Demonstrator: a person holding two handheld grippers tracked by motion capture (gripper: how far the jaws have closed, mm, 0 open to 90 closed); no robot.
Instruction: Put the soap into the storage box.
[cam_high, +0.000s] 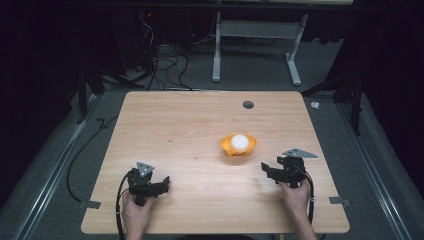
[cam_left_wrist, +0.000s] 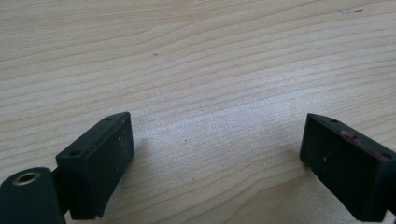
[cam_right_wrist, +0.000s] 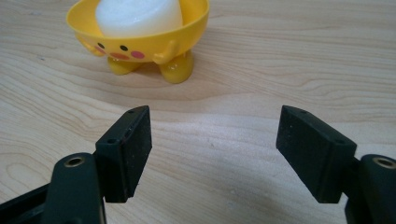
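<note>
A yellow chick-shaped bowl stands on the wooden table, right of centre, with a white round block inside it. My right gripper is open near the table's front right, a short way short of the bowl, with nothing between its jaws. My left gripper is open at the front left, low over bare wood, also holding nothing. A hand holds each gripper from the near edge.
A dark round grommet hole sits near the table's far edge. Cables and a white desk frame lie on the floor beyond the table. A black cable trails from the left gripper.
</note>
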